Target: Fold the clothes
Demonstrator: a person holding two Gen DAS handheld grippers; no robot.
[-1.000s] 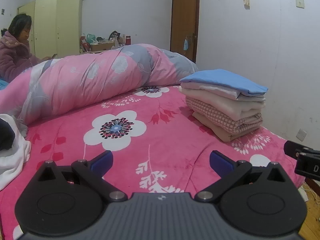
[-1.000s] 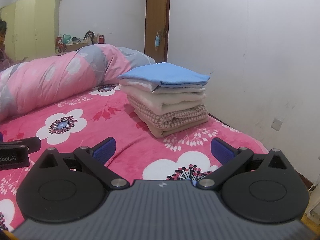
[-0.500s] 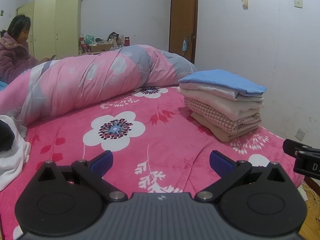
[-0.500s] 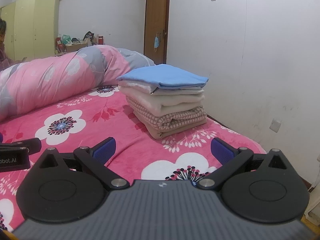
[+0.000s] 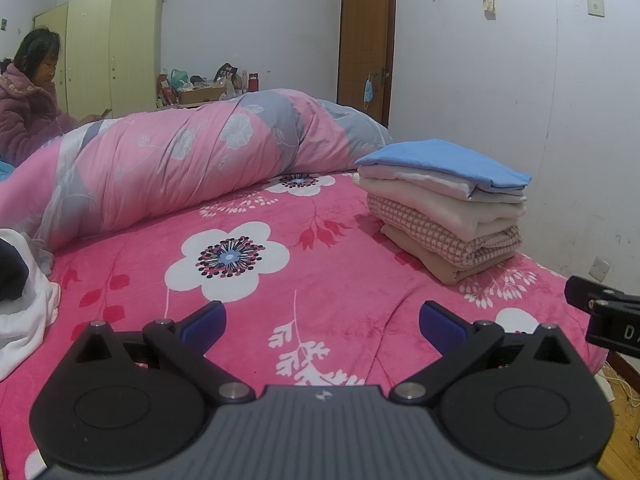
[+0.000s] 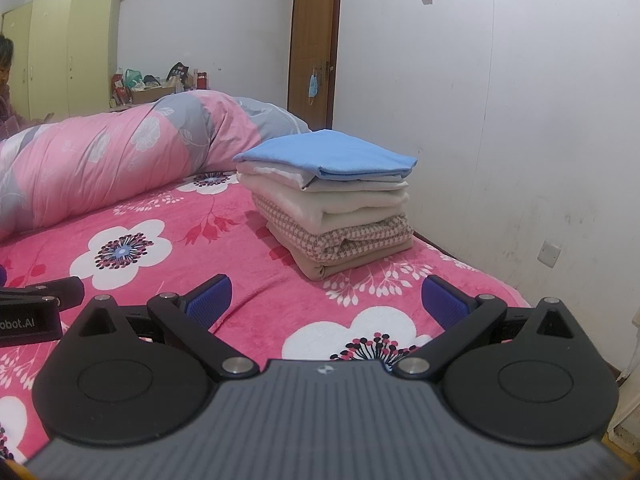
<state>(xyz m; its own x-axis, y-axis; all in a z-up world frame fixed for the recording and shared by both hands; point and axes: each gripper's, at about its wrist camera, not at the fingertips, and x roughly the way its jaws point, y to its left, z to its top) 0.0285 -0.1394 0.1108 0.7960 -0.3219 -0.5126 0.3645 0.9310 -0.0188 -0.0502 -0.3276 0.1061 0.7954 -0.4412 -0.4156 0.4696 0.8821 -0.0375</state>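
1. Stack of folded clothes sitting on the far right part of the bed, close to the white wall. Blue piece on top, then white and cream layers, a checked one, a tan one at the bottom. Same stack seen from the right wrist camera, edges fairly neat.
2. Loose white garment bunched up at the left edge of the bed, with something dark lying on it; well apart from the stack.
3. Left gripper hanging low over the pink flowered blanket, jaws spread wide, nothing between them. Not touching any clothing.
4. Right gripper just the same: fingers apart, empty, above the blanket near the bed's front edge. Stack straight ahead of it, not in contact.
5. Each gripper peeking into the other's view at the side.
6. Rolled pink and grey quilt lying across the back of the bed, behind the stack.
7. Further out: brown door, pale yellow wardrobe, cluttered table by the wall.
8. Person in a purple fleecy jacket sitting far left, beyond the quilt.
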